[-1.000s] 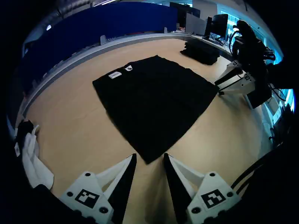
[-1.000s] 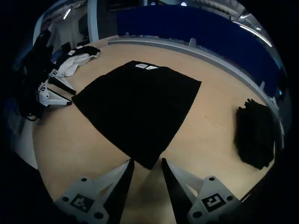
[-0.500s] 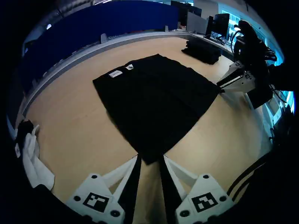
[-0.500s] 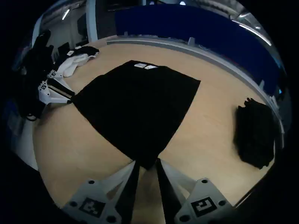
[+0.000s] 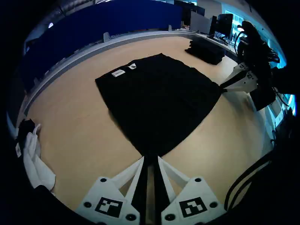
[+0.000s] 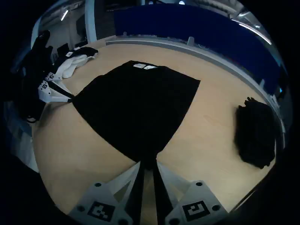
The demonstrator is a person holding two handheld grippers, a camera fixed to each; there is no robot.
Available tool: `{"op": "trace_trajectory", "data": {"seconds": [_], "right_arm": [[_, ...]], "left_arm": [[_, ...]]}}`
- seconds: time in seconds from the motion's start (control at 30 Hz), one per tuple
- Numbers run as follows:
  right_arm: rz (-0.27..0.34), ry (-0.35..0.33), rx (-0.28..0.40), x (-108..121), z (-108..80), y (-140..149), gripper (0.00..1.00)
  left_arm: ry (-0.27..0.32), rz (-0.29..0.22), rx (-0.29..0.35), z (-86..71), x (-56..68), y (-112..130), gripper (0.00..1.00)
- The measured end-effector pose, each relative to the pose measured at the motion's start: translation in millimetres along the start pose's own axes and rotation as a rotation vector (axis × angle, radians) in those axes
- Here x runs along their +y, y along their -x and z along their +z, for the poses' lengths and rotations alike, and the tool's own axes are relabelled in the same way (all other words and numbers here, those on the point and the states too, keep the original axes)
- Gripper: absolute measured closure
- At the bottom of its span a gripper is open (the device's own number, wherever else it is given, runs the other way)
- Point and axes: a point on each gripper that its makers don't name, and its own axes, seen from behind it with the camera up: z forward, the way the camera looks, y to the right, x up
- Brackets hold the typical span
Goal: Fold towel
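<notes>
Both pairs of tongs have narrowed from wide apart a second ago to nearly together.

Left gripper view: the left tongs [image 5: 150,159] pinch the nearest corner of the black towel [image 5: 157,97], which lies flat on the wooden counter [image 5: 75,123]. At the towel's right corner, the right tongs [image 5: 225,86] meet its edge. Beyond the towel sits a pile of dark cloth [image 5: 204,50]. Well to the towel's left lies a white cloth [image 5: 35,165].

Right gripper view: the right tongs [image 6: 149,165] clamp the nearest corner of the towel [image 6: 138,105]. The left tongs [image 6: 67,96] touch its left corner. The pile of dark cloth [image 6: 257,135] lies right of the towel, well apart.
</notes>
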Motion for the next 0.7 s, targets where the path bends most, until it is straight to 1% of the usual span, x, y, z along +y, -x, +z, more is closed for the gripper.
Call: {"op": "trace_trajectory", "data": {"seconds": [0.1,0.33,0.5,0.7], "right_arm": [[0.005,0.002,0.003,0.5,-0.4,-0.6,0.85],[0.02,0.002,0.018,4.1,-6.8,-8.9,0.85],[0.029,0.007,0.044,8.1,-15.8,-21.4,0.85],[0.031,0.01,0.084,8.4,-32.0,-40.7,0.85]], "left_arm": [[0.004,-0.003,0.0,-2.4,1.2,-0.4,0.91],[0.015,-0.045,0.013,-9.8,5.1,-6.5,0.91],[0.012,-0.061,0.033,-17.1,6.6,-17.3,0.91],[0.0,-0.08,0.068,-31.5,3.0,-37.0,0.91]]}}
